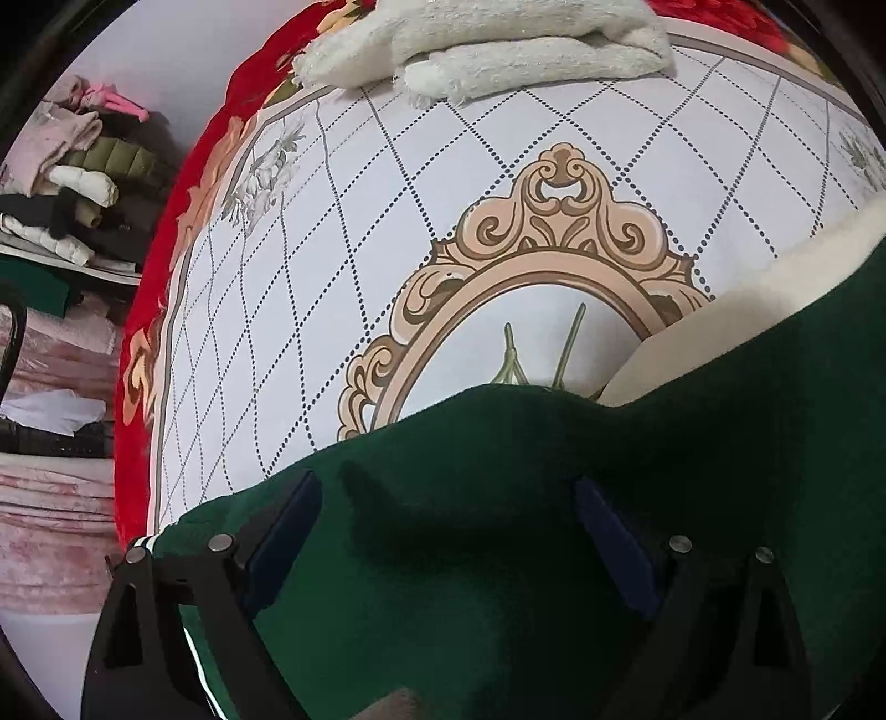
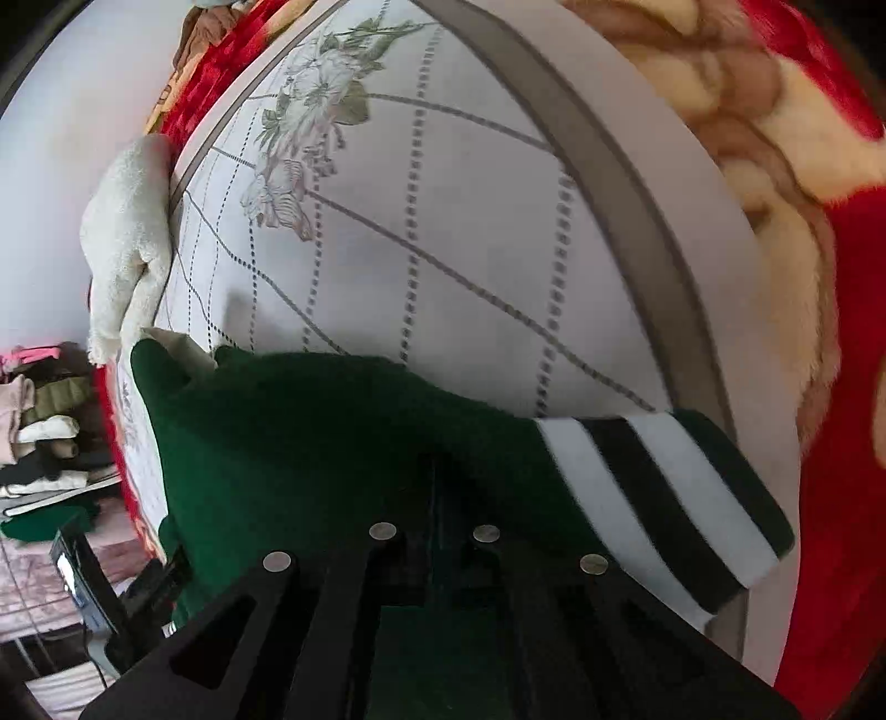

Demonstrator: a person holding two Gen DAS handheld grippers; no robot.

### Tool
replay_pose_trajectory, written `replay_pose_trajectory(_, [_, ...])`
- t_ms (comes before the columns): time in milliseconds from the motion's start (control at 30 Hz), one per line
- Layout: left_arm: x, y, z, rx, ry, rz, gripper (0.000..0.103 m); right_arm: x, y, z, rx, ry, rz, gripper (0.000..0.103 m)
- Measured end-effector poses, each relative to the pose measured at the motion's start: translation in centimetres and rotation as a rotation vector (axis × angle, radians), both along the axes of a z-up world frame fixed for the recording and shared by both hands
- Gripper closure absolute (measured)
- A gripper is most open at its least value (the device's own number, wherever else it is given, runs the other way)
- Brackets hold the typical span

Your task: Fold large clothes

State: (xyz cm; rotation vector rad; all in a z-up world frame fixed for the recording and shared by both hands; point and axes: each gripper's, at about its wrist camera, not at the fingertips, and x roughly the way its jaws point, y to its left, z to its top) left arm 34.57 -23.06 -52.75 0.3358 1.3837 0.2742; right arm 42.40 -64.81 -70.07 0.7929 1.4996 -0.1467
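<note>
A dark green garment [image 1: 498, 498] with a cream lining lies on a white patterned bedspread [image 1: 387, 221]. My left gripper [image 1: 448, 531] is open just above the green cloth, its blue pads [image 1: 282, 531] spread wide, holding nothing. In the right wrist view the same garment [image 2: 310, 432] shows its white-and-green striped cuff [image 2: 664, 498] at the right. My right gripper [image 2: 432, 487] is shut on the green cloth near that cuff, with its jaws pressed together.
A folded white fluffy garment [image 1: 487, 50] lies at the far end of the bed, also in the right wrist view [image 2: 127, 243]. A red floral blanket [image 2: 830, 277] borders the bedspread. A stack of folded clothes [image 1: 72, 188] stands off the bed's left side.
</note>
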Motion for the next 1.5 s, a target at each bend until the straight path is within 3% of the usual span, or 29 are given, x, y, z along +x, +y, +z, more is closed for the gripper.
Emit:
replay_pose_trajectory(100, [-0.2, 0.3, 1.2, -0.032, -0.018, 0.022, 0.007, 1.5, 2.9, 4.8, 0.048, -0.116, 0.056, 0.097])
replay_pose_trajectory(200, [0.1, 0.5, 0.3, -0.040, -0.004, 0.043, 0.007, 4.6, 8.1, 6.8, 0.147, -0.205, 0.264, 0.096])
replay_pose_trajectory(300, [0.5, 0.8, -1.0, -0.050, 0.011, 0.065, 0.003, 8.7, 14.3, 4.4, 0.158, -0.167, 0.501, 0.096])
replay_pose_trajectory(367, [0.7, 1.2, -1.4, -0.060, 0.011, 0.074, 0.002, 10.5, 16.9, 1.7, 0.121, -0.091, 0.559, 0.097])
replay_pose_trajectory(400, [0.8, 1.6, -1.7, -0.070, 0.008, 0.082, 0.002, 11.7, 17.8, -0.1, 0.086, -0.064, 0.567, 0.102])
replay_pose_trajectory(467, [0.9, 2.3, -1.9, -0.091, 0.002, 0.101, 0.001, 13.3, 18.8, -1.6, 0.064, -0.049, 0.575, 0.103])
replay_pose_trajectory(600, [0.0, 4.6, 1.0, -0.120, -0.023, 0.173, 0.001, 14.6, 18.0, -1.1, 0.105, 0.018, 0.499, 0.103])
replay_pose_trajectory(667, [-1.6, 6.5, 3.5, -0.078, -0.072, 0.206, 0.001, 14.0, 17.8, 0.8, 0.109, -0.004, 0.499, 0.096])
replay_pose_trajectory(767, [-5.0, 11.1, 5.7, 0.027, -0.097, 0.273, 0.001, 12.5, 18.7, 3.9, 0.098, -0.055, 0.534, 0.094])
replay_pose_trajectory(900, [-8.5, 19.1, 2.2, 0.164, 0.012, 0.392, 0.001, 10.2, 20.9, 4.2, 0.081, -0.038, 0.543, 0.094])
replay_pose_trajectory(1000, [-8.8, 23.5, -1.2, 0.135, 0.066, 0.460, 0.000, 9.2, 22.1, 2.8, 0.048, -0.015, 0.536, 0.094])
replay_pose_trajectory(1033, [-8.4, 24.7, -2.3, 0.081, 0.073, 0.484, 0.000, 9.3, 22.8, 2.6, 0.021, -0.027, 0.544, 0.094])
replay_pose_trajectory(1167, [-6.3, 25.9, -3.6, 0.011, 0.063, 0.493, 0.000, 10.0, 24.7, 1.7, -0.063, -0.034, 0.555, 0.094])
replay_pose_trajectory(1233, [-6.1, 26.2, -2.2, -0.017, 0.058, 0.505, 0.000, 10.4, 25.1, 1.4, -0.080, 0.000, 0.525, 0.094])
replay_pose_trajectory(1300, [-7.0, 26.6, 0.9, -0.038, -0.001, 0.508, 0.000, 10.8, 25.2, 2.3, -0.094, 0.029, 0.505, 0.094])
replay_pose_trajectory(1367, [-8.5, 27.0, 3.6, -0.041, -0.059, 0.515, 0.000, 10.7, 26.1, 4.4, -0.030, 0.000, 0.509, 0.094])
replay_pose_trajectory(1433, [-10.0, 28.3, 5.6, -0.027, -0.087, 0.529, 0.000, 10.6, 28.6, 6.2, 0.057, -0.031, 0.551, 0.083])
replay_pose_trajectory(1500, [-11.0, 29.7, 6.2, -0.019, -0.097, 0.546, 0.000, 10.4, 32.0, 7.3, 0.103, -0.050, 0.632, 0.043])
